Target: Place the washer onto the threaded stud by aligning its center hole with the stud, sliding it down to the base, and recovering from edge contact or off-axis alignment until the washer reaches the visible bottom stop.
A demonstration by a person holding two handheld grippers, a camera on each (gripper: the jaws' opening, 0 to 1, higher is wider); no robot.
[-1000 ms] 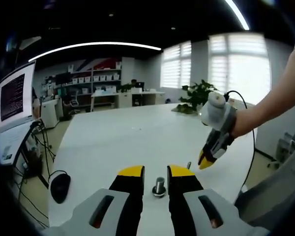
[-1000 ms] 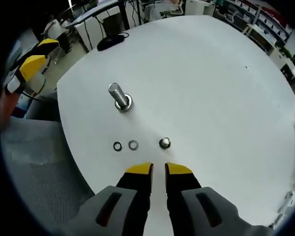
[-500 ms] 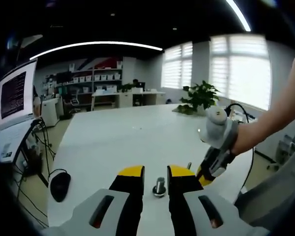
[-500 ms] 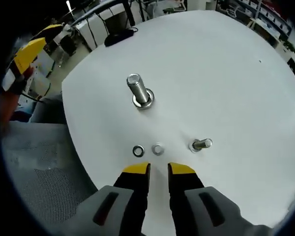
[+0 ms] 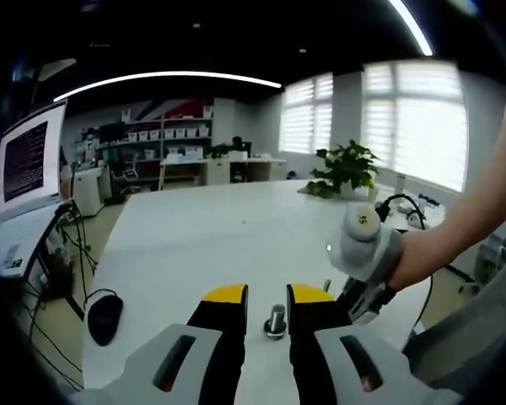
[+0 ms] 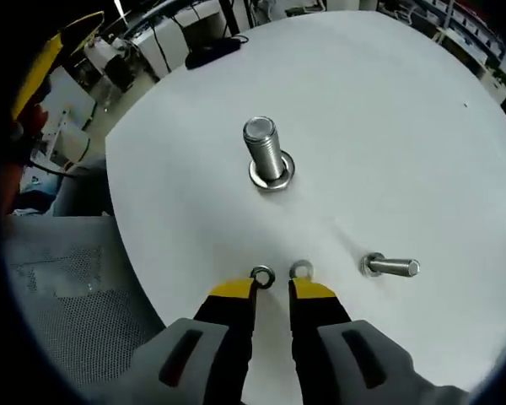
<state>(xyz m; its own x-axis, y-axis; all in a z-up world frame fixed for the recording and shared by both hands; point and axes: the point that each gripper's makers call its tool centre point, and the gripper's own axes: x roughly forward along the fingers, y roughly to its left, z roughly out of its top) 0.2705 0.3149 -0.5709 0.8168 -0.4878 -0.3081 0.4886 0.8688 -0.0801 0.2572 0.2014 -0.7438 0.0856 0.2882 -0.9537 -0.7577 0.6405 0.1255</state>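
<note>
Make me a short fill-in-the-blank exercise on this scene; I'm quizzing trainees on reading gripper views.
1. The big stud stands ____ on the table.
2. ____ washers lie at the right gripper's tips.
3. The thin stud lies on its ____.
4. The left gripper's jaws flank the big ____.

Missing words: upright; two; side; stud

Background is a regular office. In the left gripper view there's a monitor (image 5: pixel 29 160) lit up with text at the far left, and a black mouse (image 5: pixel 104 317) sitting near the lower left edge of the white counter (image 5: pixel 219 228). A potted plant (image 5: pixel 347 167) sits right of center, with bright blinded windows (image 5: pixel 413 118) behind it and shelves (image 5: pixel 156 139) with boxes further back. In the right gripper view, a grey mesh chair (image 6: pixel 67 287) is at the lower left, just off the counter's edge.
</note>
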